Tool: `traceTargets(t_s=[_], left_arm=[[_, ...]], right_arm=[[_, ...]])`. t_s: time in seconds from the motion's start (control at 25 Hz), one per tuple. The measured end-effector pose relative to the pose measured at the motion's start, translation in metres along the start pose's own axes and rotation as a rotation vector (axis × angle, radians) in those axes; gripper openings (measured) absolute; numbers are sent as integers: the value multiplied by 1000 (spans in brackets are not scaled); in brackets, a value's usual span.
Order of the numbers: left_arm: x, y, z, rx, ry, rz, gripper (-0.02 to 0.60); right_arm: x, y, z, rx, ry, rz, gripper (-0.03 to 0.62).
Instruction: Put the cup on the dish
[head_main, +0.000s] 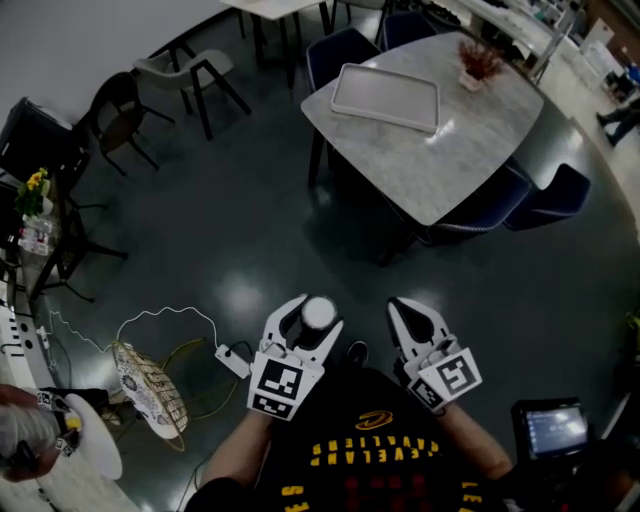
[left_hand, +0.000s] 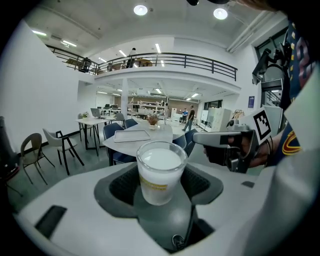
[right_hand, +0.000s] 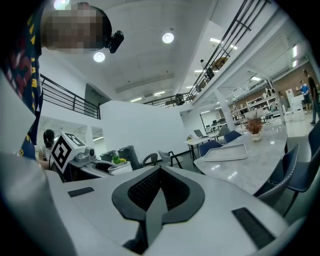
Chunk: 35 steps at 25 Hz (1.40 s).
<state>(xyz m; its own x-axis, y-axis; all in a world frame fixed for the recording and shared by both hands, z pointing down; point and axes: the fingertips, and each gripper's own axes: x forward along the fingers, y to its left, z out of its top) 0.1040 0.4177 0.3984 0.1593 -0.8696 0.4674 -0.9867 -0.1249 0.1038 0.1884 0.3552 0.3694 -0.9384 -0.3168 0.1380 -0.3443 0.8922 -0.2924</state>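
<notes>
Head view: a pale stone counter (head_main: 450, 170) stands ahead across the dark floor, carrying a shallow tray (head_main: 385, 97), probably the dish. The cup (left_hand: 159, 170) is well apart from it, upright, mouth up, long axis vertical, gripped round its middle by the left gripper's (head_main: 305, 318) jaws. It looks light, stiff and smooth-walled, so a mid-wall hold suits. The right gripper's (head_main: 410, 312) jaws are clenched on nothing.

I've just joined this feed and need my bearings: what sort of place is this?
Probably a large open office or lab hall: a marble-topped table with a tray and blue chairs, a railed mezzanine overhead, workstations behind.
</notes>
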Motion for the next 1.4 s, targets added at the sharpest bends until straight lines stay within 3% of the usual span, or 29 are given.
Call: traceTargets(t_s=[0.76, 1.12, 1.4], left_arm=[[71, 184, 66, 65, 3, -95, 261], [86, 222, 74, 36, 0, -101, 261], [125, 231, 95, 40, 18, -86, 261]], right_arm=[[186, -29, 53, -16, -5, -90, 3], [216, -42, 55, -6, 7, -112, 3], [240, -94, 66, 28, -10, -107, 3]])
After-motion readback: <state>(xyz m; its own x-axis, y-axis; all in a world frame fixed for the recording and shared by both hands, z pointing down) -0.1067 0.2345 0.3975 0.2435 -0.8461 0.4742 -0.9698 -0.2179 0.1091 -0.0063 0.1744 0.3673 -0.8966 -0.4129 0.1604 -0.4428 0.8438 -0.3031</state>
